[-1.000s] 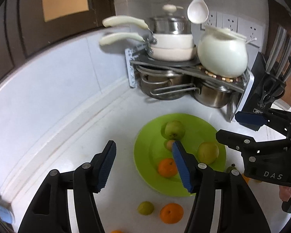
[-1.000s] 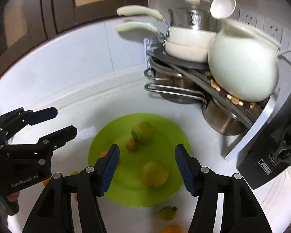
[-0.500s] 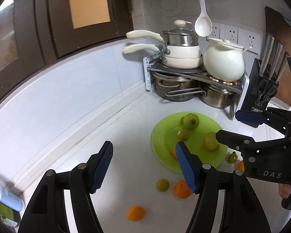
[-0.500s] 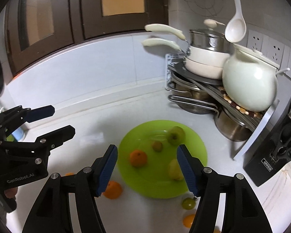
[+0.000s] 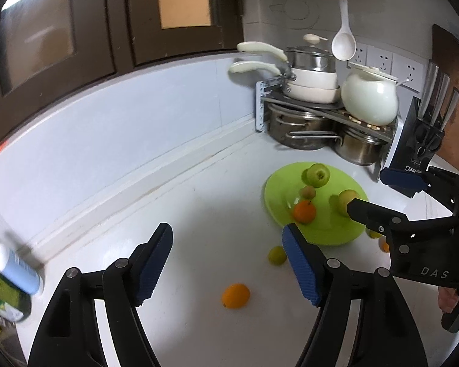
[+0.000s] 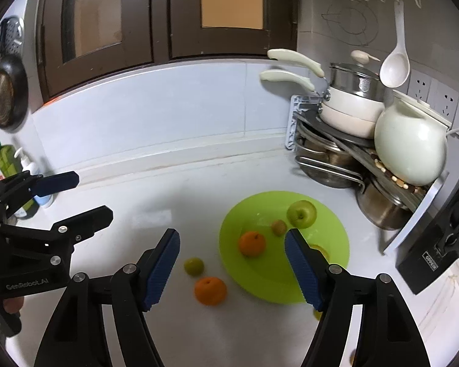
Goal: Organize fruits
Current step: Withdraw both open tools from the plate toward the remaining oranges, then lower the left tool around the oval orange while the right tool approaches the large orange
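A lime green plate (image 5: 278,192) (image 6: 260,281) lies on the white counter near the pot rack. On it sit a green apple (image 5: 316,175) (image 6: 301,214), a small brownish fruit (image 5: 308,192) (image 6: 279,227), an orange (image 5: 304,212) (image 6: 251,243) and a yellow-green fruit (image 5: 341,200), partly hidden. Off the plate lie an orange (image 5: 236,295) (image 6: 210,290) and a small green fruit (image 5: 276,255) (image 6: 194,266). My left gripper (image 5: 228,263) hangs over bare counter, jaws opening, nothing between them. My right gripper (image 6: 232,267) is likewise opening and holds nothing.
A corner rack (image 6: 336,150) carries steel pots, cream pans and a white round pot (image 6: 410,150). A black knife block (image 5: 419,140) stands right of it. Soap bottles (image 6: 6,165) stand at the far left against the backsplash. More small fruit (image 5: 379,238) lies behind the right gripper's fingers.
Both grippers have pulled back from the plate, so it looks smaller and farther off. Their jaws have widened. More loose fruit and the bottles have come into view.
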Demonstrator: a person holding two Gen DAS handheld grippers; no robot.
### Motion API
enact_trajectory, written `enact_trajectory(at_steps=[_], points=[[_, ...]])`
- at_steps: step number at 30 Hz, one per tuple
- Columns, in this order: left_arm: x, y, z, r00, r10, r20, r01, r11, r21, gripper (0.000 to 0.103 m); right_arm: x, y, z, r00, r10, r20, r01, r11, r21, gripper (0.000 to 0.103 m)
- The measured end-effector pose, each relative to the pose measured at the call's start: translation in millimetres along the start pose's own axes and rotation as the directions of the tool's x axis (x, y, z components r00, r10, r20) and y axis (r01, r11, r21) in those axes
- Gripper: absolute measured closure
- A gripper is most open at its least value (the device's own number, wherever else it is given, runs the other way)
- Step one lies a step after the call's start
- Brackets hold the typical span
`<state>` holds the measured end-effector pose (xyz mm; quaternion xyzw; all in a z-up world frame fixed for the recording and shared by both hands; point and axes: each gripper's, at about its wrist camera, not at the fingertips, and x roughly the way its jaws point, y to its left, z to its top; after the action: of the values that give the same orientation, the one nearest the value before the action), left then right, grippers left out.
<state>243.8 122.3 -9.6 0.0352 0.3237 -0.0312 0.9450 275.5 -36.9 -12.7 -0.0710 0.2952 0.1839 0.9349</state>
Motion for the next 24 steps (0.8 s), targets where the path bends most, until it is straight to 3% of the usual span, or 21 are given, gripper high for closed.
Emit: enact_trajectory(at_steps=[14,24], points=[[12.2,13.2,-53.7,0.999,0.029,-0.047,-0.030,0.999,-0.020,0.026,24.5,19.7,-34.2,0.996,0.025,-0.080,-0.024,1.000,0.018,0.031],[46.6,15.6,-78.7,0.991,-0.025,-0.128,0.020,0.999,-0.034,0.026,55.7,18.0,-57.5,0.983,0.022,-0.180,-0.018,1.000,0.025,0.031]])
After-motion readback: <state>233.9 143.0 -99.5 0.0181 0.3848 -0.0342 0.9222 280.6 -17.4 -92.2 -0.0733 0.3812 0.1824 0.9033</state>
